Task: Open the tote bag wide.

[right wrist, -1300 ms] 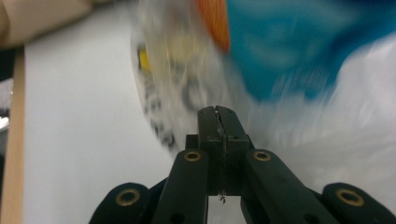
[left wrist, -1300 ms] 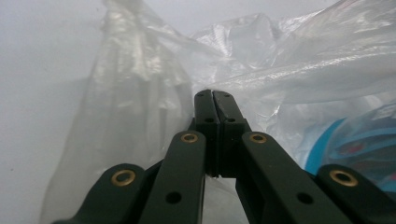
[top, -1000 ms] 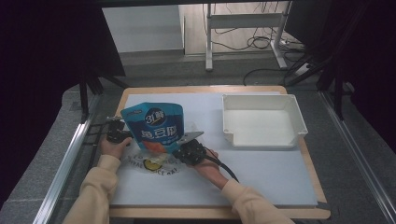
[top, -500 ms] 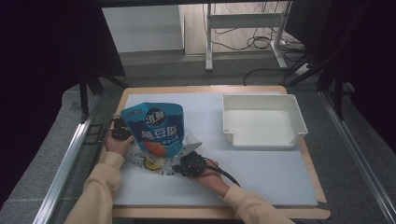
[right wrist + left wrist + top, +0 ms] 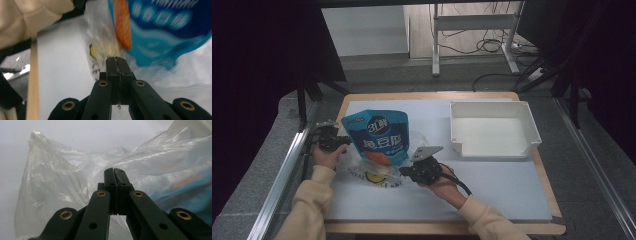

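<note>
High view: left tongs (image 5: pixel 343 141) and right tongs (image 5: pixel 404 171) are each clamped on the clear plastic bag (image 5: pixel 377 170), which holds a blue pouch (image 5: pixel 379 137) upright on the surface (image 5: pixel 492 187). Pulling both bag edges apart evenly should keep the pouch from tipping.

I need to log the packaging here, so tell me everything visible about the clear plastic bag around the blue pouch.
The clear plastic bag is thin, crinkled, glossy film with a yellow-and-dark printed mark near its lower end. It lies on the pale blue table mat, partly lifted, with the blue printed snack pouch standing out of its mouth. The left gripper and the right gripper are each shut on a fold of its film, at opposite sides.
</note>
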{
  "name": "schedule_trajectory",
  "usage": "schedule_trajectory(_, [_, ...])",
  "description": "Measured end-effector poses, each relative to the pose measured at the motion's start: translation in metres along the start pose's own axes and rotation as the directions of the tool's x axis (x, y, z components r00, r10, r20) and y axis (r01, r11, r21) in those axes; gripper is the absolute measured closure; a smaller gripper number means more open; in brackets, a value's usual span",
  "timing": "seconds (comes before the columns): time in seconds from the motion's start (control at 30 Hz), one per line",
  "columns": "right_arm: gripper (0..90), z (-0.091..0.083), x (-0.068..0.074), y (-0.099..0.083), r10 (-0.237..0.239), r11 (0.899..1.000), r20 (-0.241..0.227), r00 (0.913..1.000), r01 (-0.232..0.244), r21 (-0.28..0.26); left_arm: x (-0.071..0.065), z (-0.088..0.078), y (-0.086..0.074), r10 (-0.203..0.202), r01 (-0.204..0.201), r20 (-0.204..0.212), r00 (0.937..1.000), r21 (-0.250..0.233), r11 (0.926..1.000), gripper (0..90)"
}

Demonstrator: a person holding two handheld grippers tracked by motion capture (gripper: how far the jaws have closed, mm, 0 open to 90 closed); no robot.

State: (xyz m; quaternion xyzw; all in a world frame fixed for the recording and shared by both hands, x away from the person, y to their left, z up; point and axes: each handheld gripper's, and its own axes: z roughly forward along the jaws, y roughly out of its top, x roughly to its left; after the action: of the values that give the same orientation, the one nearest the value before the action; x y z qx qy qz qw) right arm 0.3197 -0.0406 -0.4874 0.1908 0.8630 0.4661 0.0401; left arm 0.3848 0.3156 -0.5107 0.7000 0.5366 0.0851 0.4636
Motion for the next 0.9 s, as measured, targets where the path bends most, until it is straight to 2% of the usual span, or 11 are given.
schedule_trajectory(0.07, [88.9,-0.004,0.000,0.002,0.003,1.000,0.002,1.0000,-0.003,-0.012,-0.005,-0.012,0.001,0.014,-0.014,0.007,0.9999,-0.024,0.9996,89.7])
schedule_trajectory(0.17, [88.9,-0.019,0.000,0.009,0.005,0.999,0.014,0.9999,-0.004,-0.045,-0.011,-0.023,0.002,0.020,-0.019,0.021,0.9996,-0.048,0.9987,89.7])
schedule_trajectory(0.2, [88.9,-0.031,-0.001,0.015,0.005,0.997,0.027,0.9996,-0.003,-0.072,-0.014,-0.028,0.001,0.023,-0.021,0.026,0.9994,-0.053,0.9984,89.7])
schedule_trajectory(0.27, [88.9,-0.036,-0.002,0.017,0.005,0.997,0.033,0.9994,-0.002,-0.082,-0.018,-0.036,0.001,0.027,-0.025,0.037,0.9989,-0.064,0.9976,89.7])
schedule_trajectory(0.33, [88.9,-0.053,-0.009,0.028,0.011,0.992,0.068,0.9976,-0.003,-0.127,-0.022,-0.044,0.001,0.032,-0.029,0.039,0.9987,-0.084,0.9961,89.7])
schedule_trajectory(0.47, [88.9,-0.062,-0.018,0.036,0.022,0.990,0.098,0.9950,-0.008,-0.142,-0.027,-0.059,0.002,0.044,-0.038,0.046,0.9980,-0.115,0.9926,89.8])
schedule_trajectory(0.6, [88.9,-0.065,-0.029,0.041,0.035,0.991,0.135,0.9902,-0.017,-0.131,-0.032,-0.066,0.000,0.065,-0.059,0.046,0.9968,-0.108,0.9924,89.8])
schedule_trajectory(0.7, [88.9,-0.068,-0.038,0.041,0.051,0.990,0.151,0.9872,-0.030,-0.136,-0.033,-0.069,-0.003,0.053,-0.047,0.051,0.9973,-0.106,0.9933,89.8])
schedule_trajectory(0.8, [88.9,-0.072,-0.039,0.044,0.058,0.989,0.157,0.9859,-0.034,-0.147,-0.035,-0.073,-0.005,0.054,-0.048,0.054,0.9971,-0.106,0.9932,89.8])
schedule_trajectory(0.9, [88.9,-0.072,-0.037,0.051,0.041,0.989,0.160,0.9863,-0.018,-0.144,-0.043,-0.074,-0.008,0.069,-0.062,0.061,0.9958,-0.097,0.9933,89.8])
